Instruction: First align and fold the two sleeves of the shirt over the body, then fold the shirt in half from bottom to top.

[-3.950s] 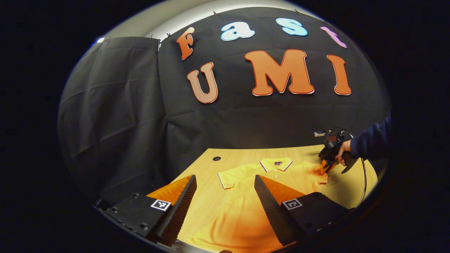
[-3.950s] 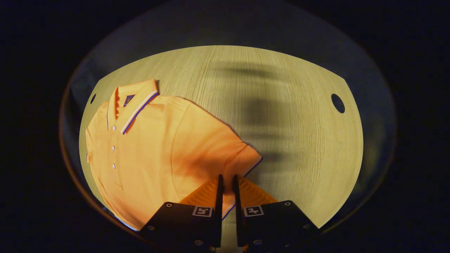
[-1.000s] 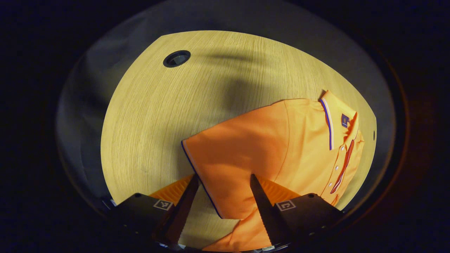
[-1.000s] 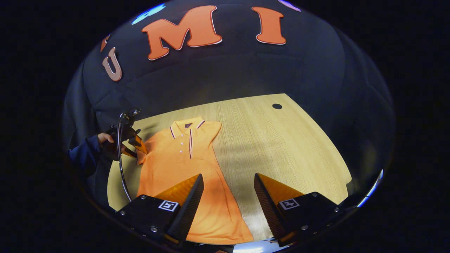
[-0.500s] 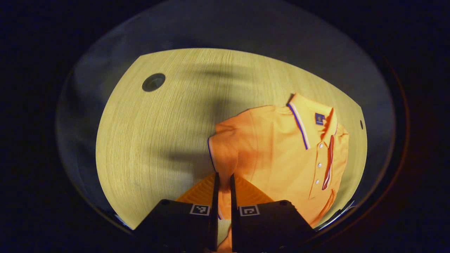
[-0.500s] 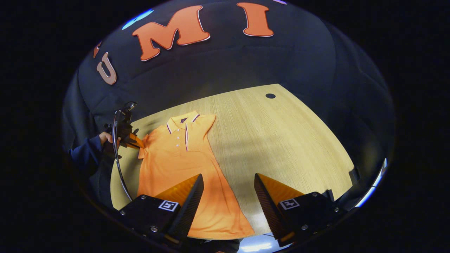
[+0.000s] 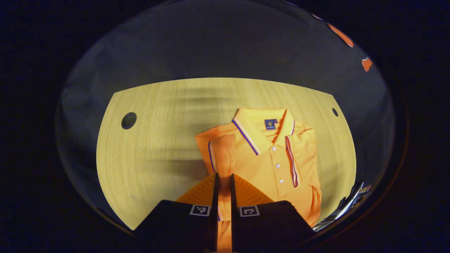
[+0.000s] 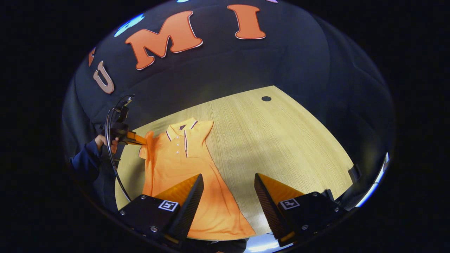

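Left gripper [image 7: 222, 182]: I read its jaws as closed on the sleeve [image 7: 222, 154] of the orange shirt [image 7: 270, 165], with only a thin strip of cloth between the fingers. The sleeve is lifted off the counter [image 7: 154, 140] and drawn in over the shirt's body, near the collar [image 7: 262, 128].

Right gripper [image 8: 228, 189]: jaws wide open, holding nothing, hovering over the shirt's lower hem and the bare wood beside it.

Left gripper view: collar from above, with its striped edge, a small patch inside the neck, the button placket (three buttons countable), and a round hole [image 7: 128, 120] in the counter.

Right gripper view: the whole shirt lying lengthwise, the far side already folded in to a straight edge, and a hand [image 8: 104, 141] in a dark sleeve holding the left gripper at the raised sleeve.
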The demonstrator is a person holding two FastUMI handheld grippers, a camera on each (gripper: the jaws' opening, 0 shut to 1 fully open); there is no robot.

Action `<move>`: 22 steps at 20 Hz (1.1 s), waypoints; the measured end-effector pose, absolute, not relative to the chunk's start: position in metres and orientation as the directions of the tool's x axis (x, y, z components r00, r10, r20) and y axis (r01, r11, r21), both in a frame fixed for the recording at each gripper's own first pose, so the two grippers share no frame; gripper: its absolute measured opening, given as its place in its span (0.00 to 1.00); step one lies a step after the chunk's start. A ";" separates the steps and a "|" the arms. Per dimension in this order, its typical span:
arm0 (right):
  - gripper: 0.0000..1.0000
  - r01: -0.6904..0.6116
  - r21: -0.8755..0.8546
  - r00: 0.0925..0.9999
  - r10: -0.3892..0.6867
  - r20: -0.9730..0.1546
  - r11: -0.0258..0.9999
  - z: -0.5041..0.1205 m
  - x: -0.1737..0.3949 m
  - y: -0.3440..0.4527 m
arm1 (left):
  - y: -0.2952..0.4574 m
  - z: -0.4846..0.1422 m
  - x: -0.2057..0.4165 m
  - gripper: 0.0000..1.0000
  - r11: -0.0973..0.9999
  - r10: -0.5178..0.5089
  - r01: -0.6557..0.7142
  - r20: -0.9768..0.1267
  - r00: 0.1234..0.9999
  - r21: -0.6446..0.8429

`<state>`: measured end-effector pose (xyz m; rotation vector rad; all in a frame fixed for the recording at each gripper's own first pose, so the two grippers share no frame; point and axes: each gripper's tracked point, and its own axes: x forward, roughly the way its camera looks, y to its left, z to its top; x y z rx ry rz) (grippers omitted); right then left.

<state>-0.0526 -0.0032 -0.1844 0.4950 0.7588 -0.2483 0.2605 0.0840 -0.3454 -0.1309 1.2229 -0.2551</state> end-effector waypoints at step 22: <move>0.96 0.219 0.215 0.901 -0.113 -0.418 0.952 -0.112 -0.032 -0.028 | 0.029 -0.109 0.159 0.81 0.971 -0.238 0.214 -0.395 0.887 -0.105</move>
